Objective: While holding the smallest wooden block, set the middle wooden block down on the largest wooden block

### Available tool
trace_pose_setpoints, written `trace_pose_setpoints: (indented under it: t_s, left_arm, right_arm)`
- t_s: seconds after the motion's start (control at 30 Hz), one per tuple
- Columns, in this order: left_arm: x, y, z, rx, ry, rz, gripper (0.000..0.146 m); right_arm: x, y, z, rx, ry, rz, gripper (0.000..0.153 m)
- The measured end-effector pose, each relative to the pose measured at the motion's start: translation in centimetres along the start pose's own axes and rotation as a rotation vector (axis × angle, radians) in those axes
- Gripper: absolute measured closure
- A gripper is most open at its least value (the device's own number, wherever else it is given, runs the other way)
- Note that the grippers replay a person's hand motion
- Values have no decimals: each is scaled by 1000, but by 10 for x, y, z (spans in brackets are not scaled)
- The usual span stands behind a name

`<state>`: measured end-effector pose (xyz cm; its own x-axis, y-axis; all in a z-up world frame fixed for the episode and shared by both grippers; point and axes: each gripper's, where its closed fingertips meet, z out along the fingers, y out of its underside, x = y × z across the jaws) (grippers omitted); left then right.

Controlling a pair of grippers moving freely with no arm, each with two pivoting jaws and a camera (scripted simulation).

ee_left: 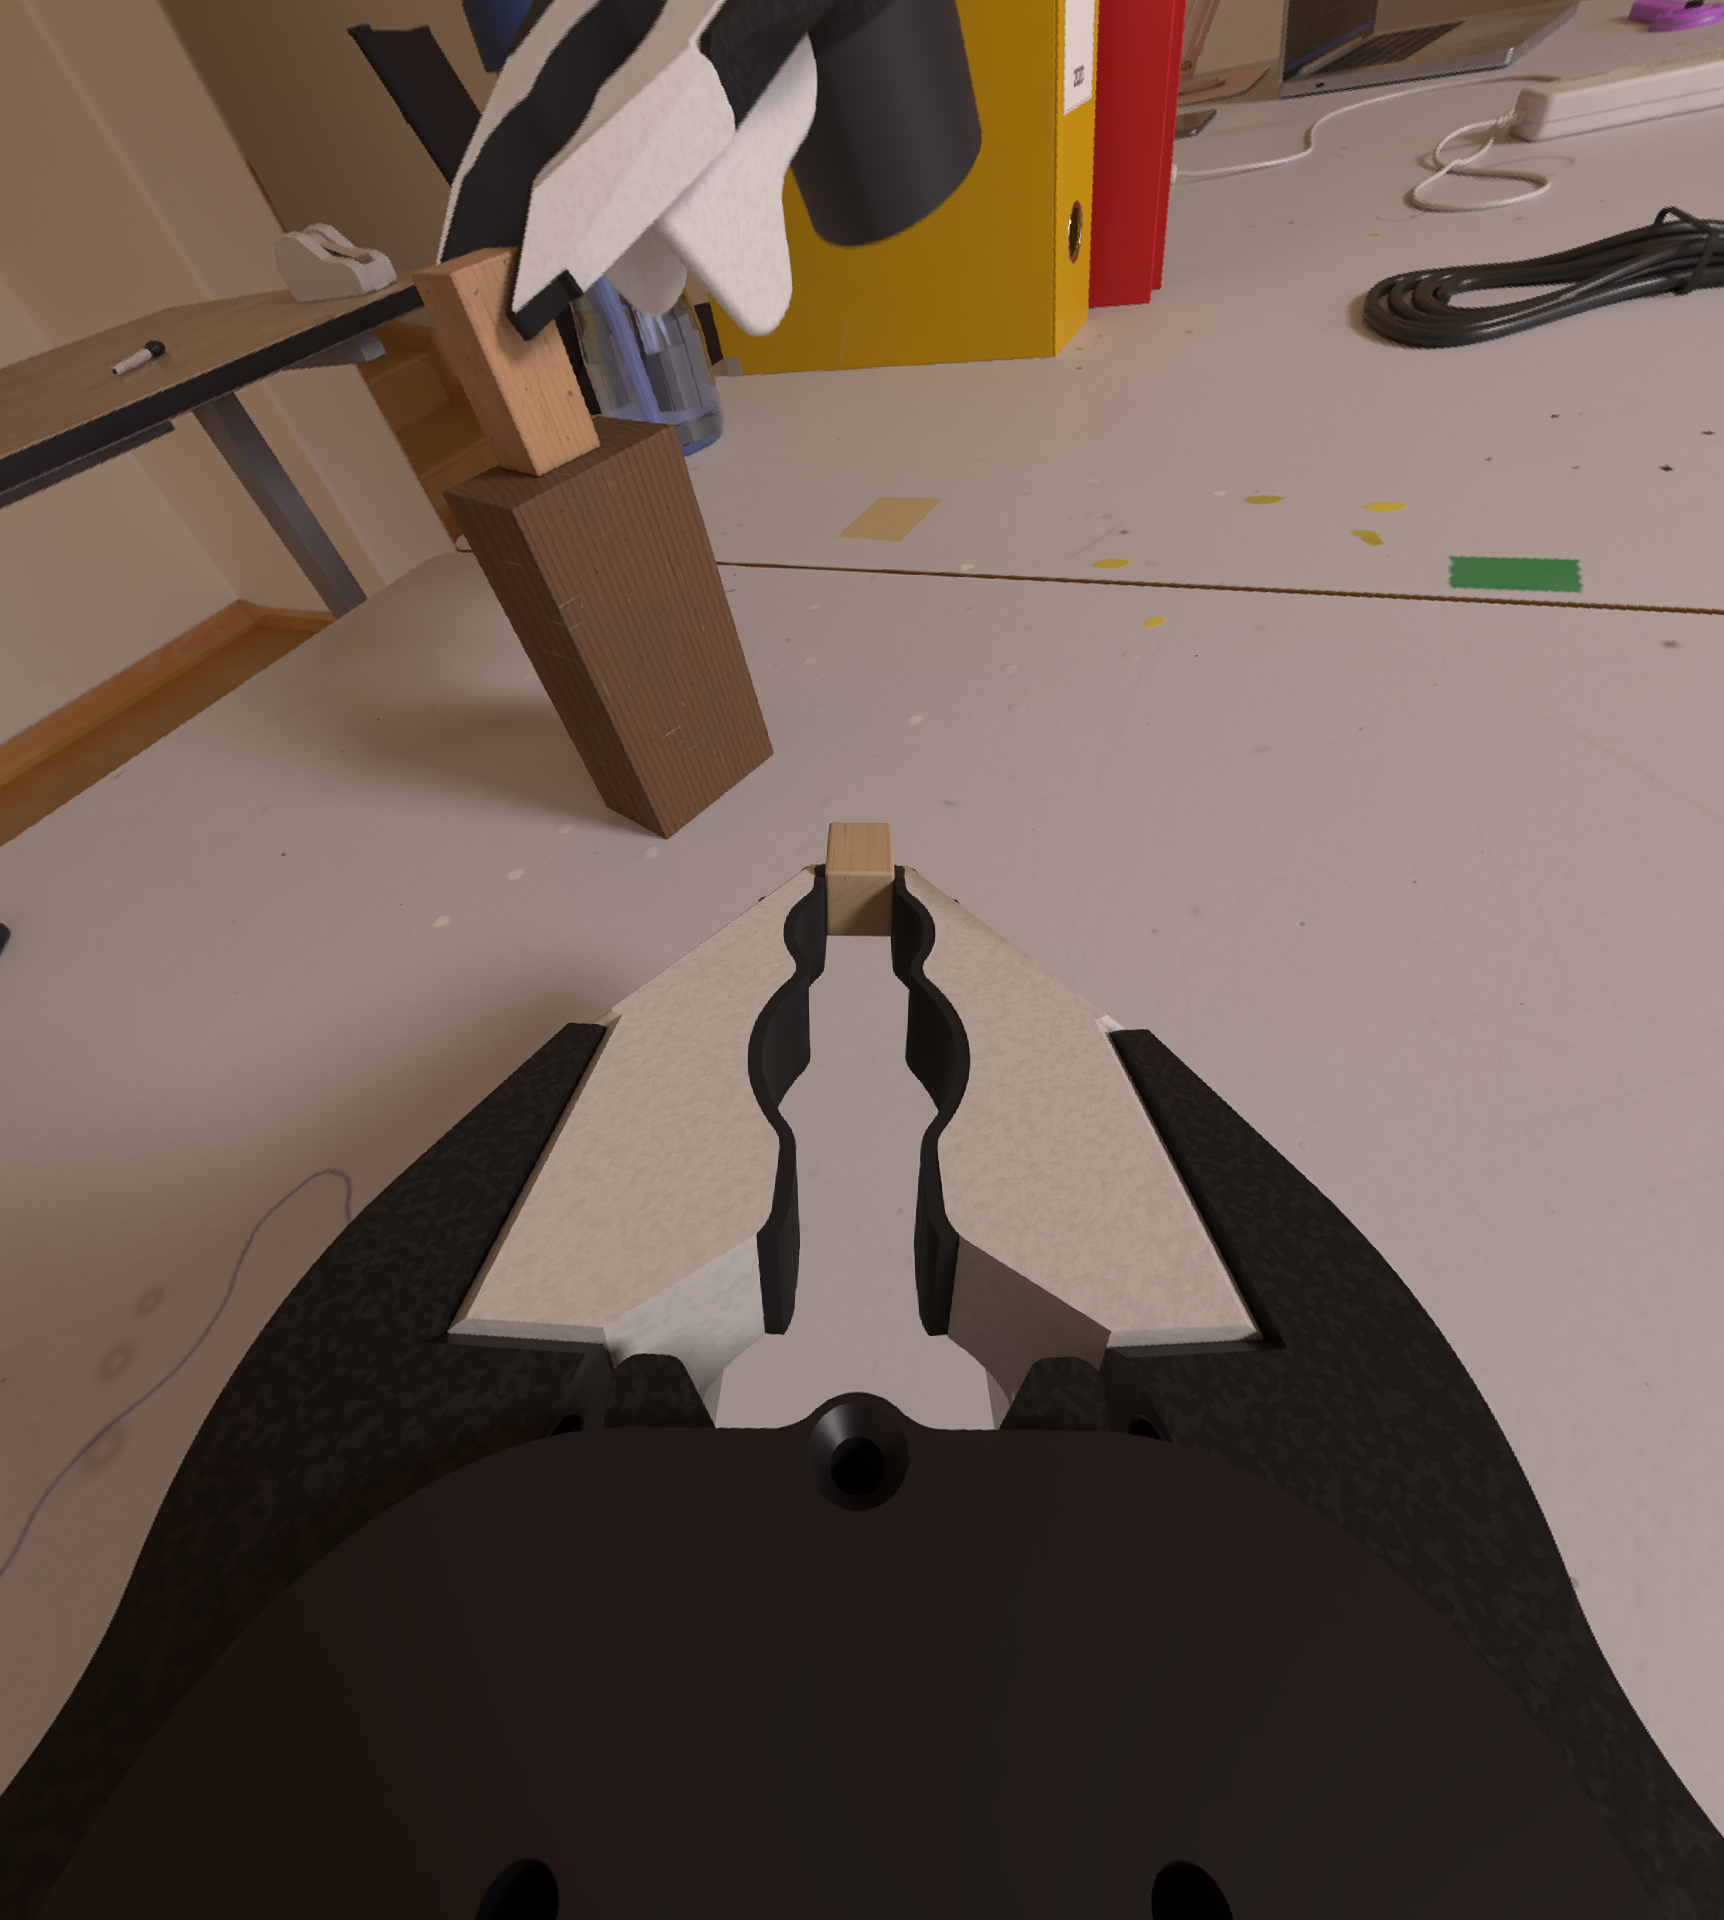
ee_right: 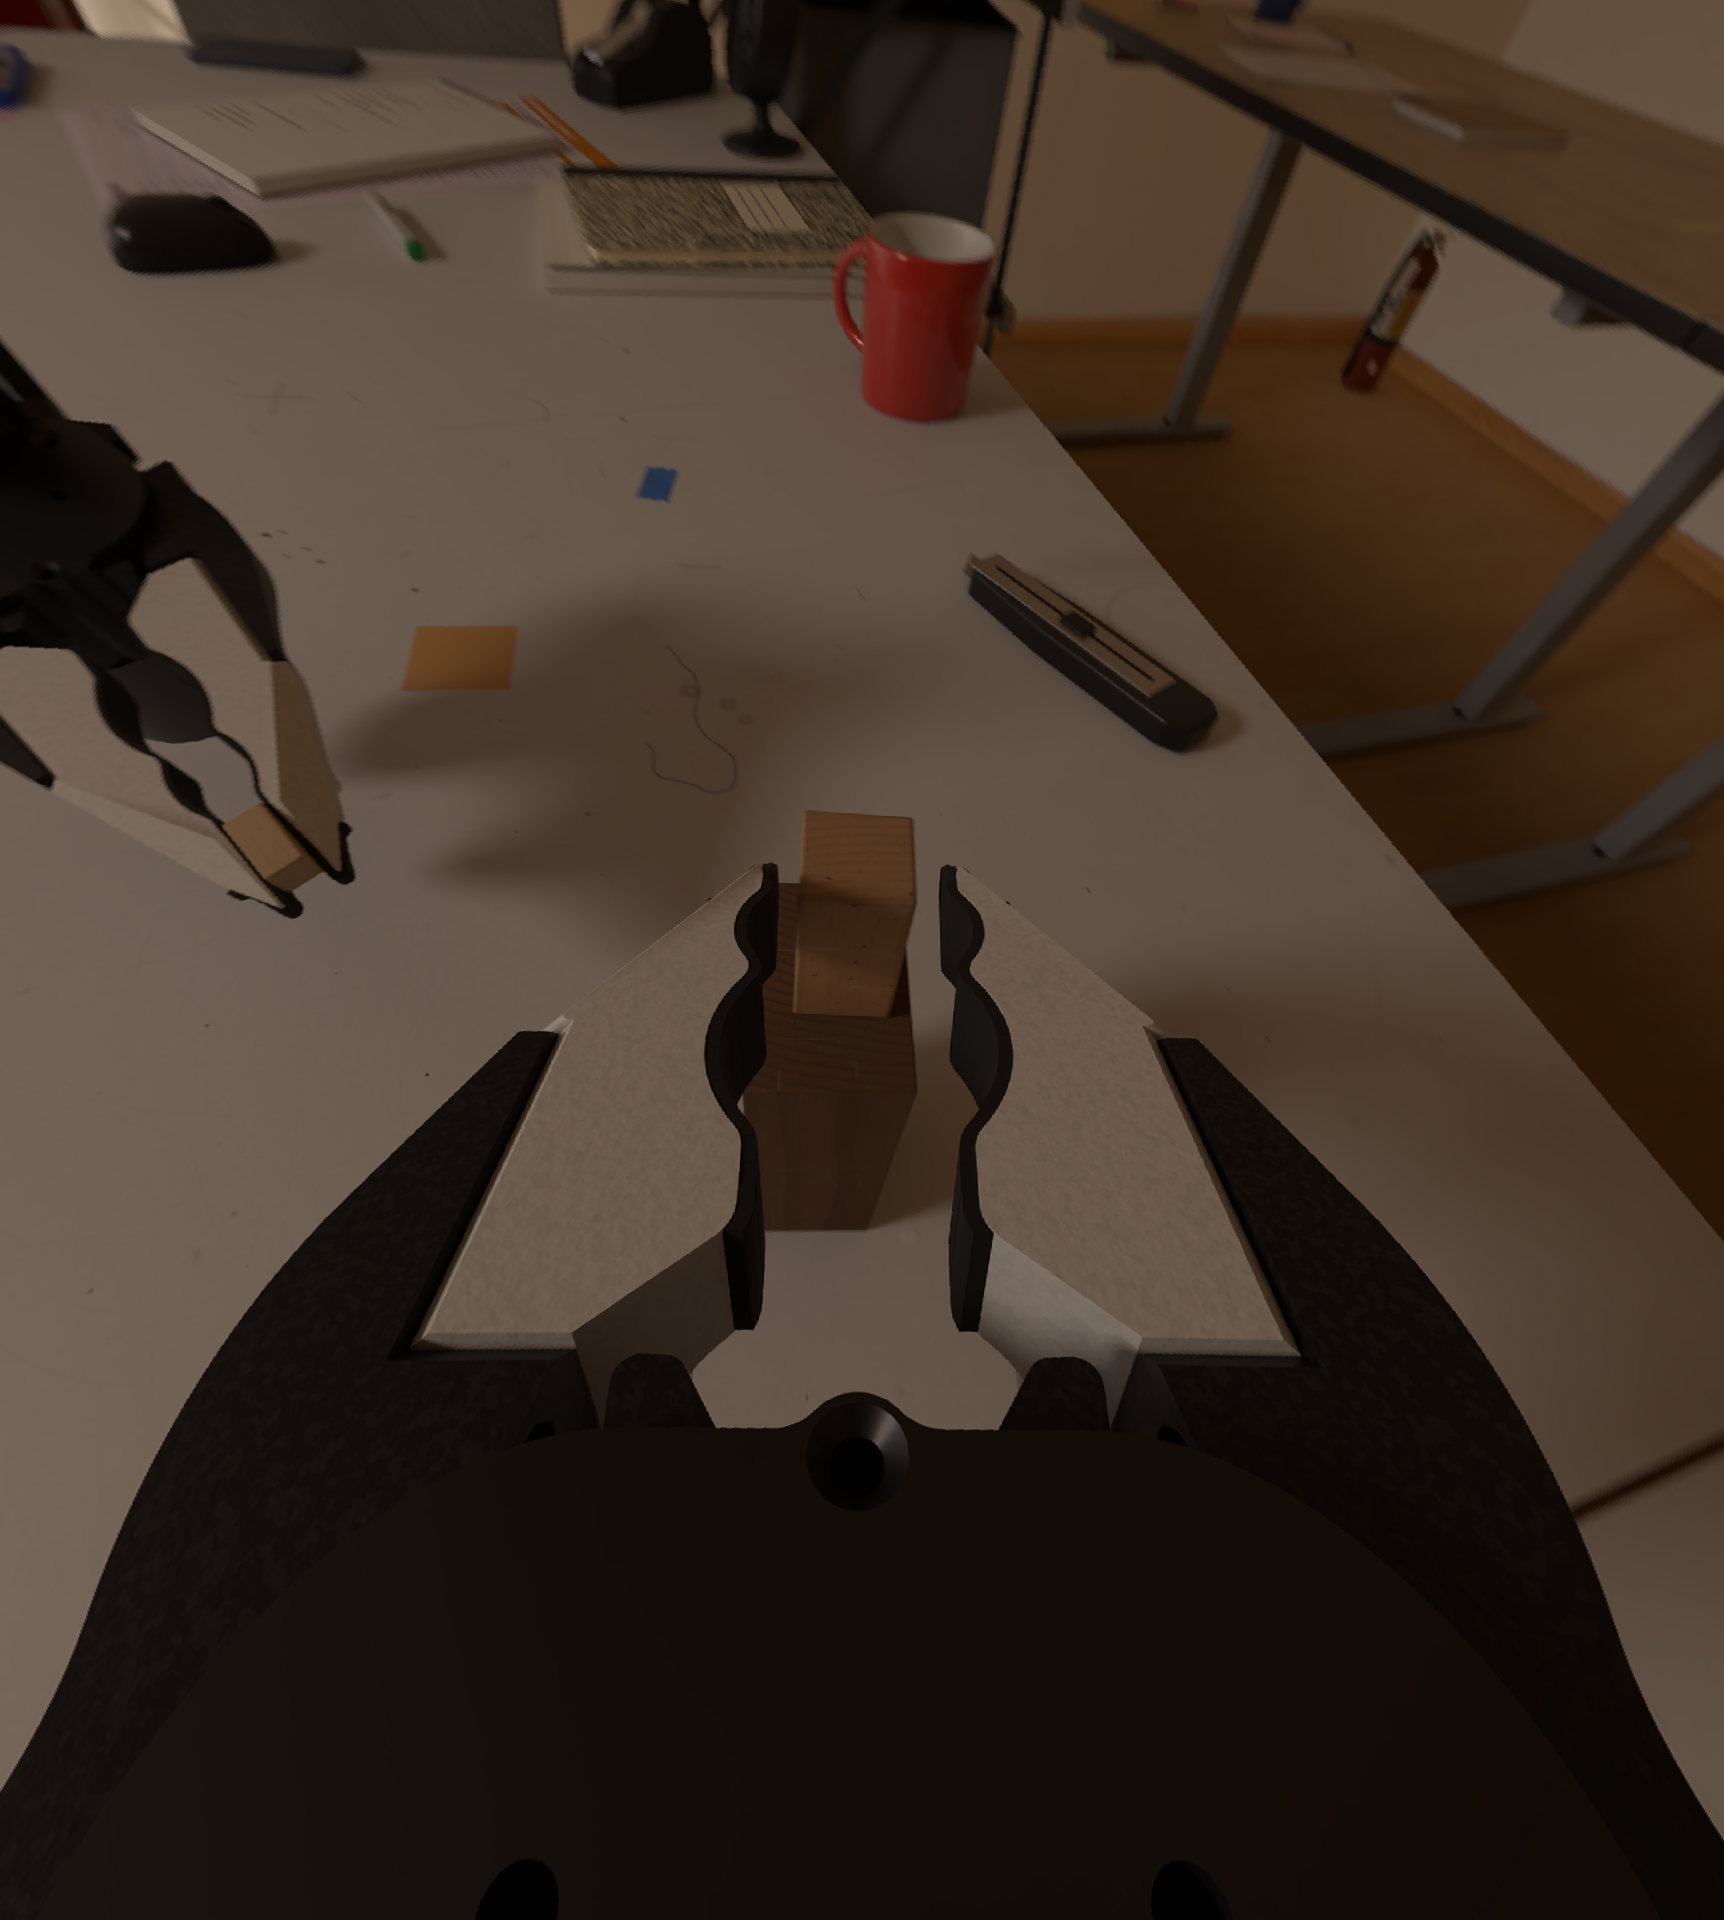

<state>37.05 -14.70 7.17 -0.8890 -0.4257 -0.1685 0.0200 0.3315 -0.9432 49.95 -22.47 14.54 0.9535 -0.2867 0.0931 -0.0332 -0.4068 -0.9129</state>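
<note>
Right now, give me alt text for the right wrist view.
The right gripper hangs open over the middle wooden block, which rests on the largest wooden block. On the left, the left gripper holds the smallest wooden block above the white table.

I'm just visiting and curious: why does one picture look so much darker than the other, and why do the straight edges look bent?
Left wrist view: evenly bright, with a soft shadow beside the largest wooden block. Right wrist view: much dimmer, broad shadows falling across the table ahead of the jaws. Both views: wide-angle bending, and the table edge curves.
</note>
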Motion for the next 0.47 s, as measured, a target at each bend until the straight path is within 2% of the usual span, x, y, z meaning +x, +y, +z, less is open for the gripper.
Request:
trace_pose_setpoints:
  t_s: [0.07,0.2,0.33,0.47]
  left_arm:
    - [0,0,0,0,0,0,135]
    - [1,0,1,-1,4,7,135]
    - [4,0,1,-3,12,24,135]
    - [5,-2,0,6,7,36,135]
  right_arm:
    - [4,-1,-3,-66,40,33,120]
    - [2,-13,-7,-241,84,201,122]
    - [-3,-15,-6,-455,157,264,124]
    - [-5,-16,-6,-600,216,299,119]
